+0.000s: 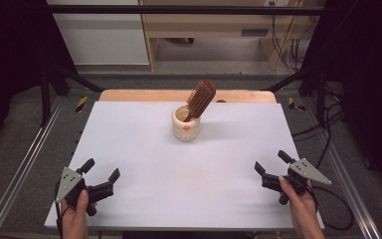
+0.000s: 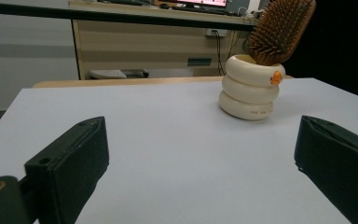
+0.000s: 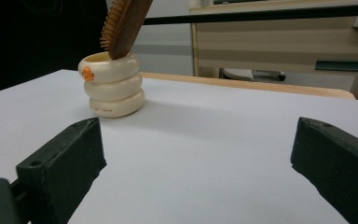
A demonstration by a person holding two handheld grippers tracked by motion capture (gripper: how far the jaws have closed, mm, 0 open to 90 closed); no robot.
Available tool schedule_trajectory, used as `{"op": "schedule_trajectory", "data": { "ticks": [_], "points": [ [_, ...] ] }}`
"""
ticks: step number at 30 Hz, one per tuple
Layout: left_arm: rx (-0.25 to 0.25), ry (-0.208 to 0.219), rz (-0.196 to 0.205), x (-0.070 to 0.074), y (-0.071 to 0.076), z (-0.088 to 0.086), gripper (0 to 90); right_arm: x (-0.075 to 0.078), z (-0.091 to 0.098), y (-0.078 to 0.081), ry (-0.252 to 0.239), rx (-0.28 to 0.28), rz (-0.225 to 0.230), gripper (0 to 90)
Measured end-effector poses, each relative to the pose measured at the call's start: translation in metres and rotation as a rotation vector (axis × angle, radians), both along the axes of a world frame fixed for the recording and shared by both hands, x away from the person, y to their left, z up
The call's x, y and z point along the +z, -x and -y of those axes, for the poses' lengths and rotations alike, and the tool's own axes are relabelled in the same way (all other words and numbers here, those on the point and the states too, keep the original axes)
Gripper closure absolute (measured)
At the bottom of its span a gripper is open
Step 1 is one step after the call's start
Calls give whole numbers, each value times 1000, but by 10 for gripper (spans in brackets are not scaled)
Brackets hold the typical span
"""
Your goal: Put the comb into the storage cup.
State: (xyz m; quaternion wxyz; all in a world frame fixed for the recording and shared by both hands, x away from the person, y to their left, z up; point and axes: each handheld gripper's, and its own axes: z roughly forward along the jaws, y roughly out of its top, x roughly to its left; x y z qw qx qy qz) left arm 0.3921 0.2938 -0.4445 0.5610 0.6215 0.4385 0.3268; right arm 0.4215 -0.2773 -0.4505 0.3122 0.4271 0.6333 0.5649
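Note:
A cream ringed cup (image 1: 186, 126) with an orange spot stands upright at the back middle of the white table (image 1: 144, 164). A brown wooden hairbrush (image 1: 200, 99) stands in it, bristle head up, leaning right. My left gripper (image 1: 101, 169) rests open near the front left corner, held by a hand. My right gripper (image 1: 272, 161) is open near the front right edge. Both are far from the cup and hold nothing. From the left gripper view the cup (image 2: 250, 87) and brush (image 2: 280, 29) sit ahead to the right; from the right gripper view the cup (image 3: 112, 85) and brush (image 3: 124, 25) sit ahead to the left.
A black frame bar (image 1: 179, 9) crosses overhead at the back. Metal rails (image 1: 25, 164) run along both table sides. Wooden furniture (image 1: 209, 25) and cables (image 1: 328, 129) lie beyond and to the right of the table.

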Motion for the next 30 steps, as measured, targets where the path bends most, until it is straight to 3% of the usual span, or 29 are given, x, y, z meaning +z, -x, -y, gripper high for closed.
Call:
{"op": "schedule_trajectory", "data": {
  "ticks": [20,30],
  "points": [
    [-31,-20,3,-1,-1,4,32,-7,-26,-3,26,89,-1,31],
    [-46,-39,8,-1,0,6,32,-9,-34,-5,45,115,20,33]
  ]
}}
